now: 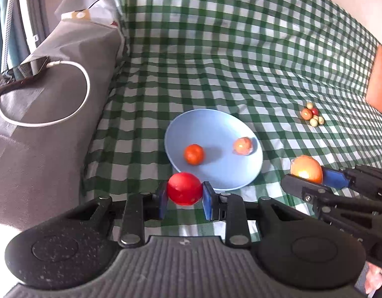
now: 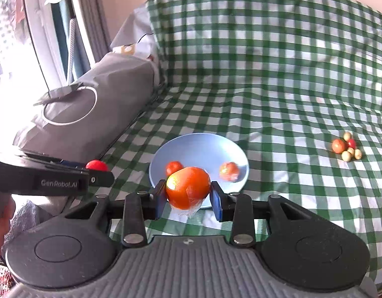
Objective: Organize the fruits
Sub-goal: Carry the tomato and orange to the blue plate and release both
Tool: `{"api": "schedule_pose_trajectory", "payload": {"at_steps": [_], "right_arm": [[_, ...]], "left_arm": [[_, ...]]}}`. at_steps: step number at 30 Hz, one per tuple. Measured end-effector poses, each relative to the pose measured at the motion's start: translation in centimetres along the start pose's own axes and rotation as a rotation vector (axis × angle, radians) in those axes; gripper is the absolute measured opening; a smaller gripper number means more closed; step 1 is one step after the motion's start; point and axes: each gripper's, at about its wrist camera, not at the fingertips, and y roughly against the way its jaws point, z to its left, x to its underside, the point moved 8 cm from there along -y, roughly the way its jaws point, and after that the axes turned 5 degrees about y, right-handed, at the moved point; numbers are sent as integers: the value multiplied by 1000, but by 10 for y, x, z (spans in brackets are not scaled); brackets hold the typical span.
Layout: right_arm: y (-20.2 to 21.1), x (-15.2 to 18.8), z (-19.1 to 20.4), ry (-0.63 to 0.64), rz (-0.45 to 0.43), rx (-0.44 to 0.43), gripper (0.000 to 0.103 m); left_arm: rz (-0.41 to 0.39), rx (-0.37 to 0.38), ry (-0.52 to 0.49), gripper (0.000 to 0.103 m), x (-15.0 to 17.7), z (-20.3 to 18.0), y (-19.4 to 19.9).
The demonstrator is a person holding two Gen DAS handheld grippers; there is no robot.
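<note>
- Green-and-white checked cloth (image 1: 240, 49) covers the whole surface and rises up behind it; its folds run away from both tools.
- Left of the left tool (image 1: 184, 200), a grey bag (image 1: 54, 87) with a looped white cable (image 1: 86, 84) lies by a bright window.
- Left tool's blue pads are clamped on a round red fruit (image 1: 184, 188), which has no clear long axis.
- Just ahead of that tool sits a blue plate (image 1: 215, 124), holding a red-orange fruit (image 1: 194, 154) and a paler wrapped one (image 1: 243, 146), well apart.
- Right tool (image 2: 188, 193) is clamped on an orange fruit in clear wrap (image 2: 188, 188), its long axis running across between the pads, over the plate's near rim.
- Far ahead and right of the right tool, a cluster of small fruits (image 2: 347, 146) lies on the cloth.
</note>
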Motion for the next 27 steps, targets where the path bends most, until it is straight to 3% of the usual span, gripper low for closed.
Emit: {"api": "schedule_pose_trajectory", "payload": {"at_steps": [14, 27], "right_arm": [[-69, -2, 0, 20, 81, 33, 39], [-141, 13, -23, 44, 168, 84, 39]], "left_arm": [[67, 4, 35, 32, -23, 4, -74], [114, 17, -60, 32, -48, -25, -161]]}}
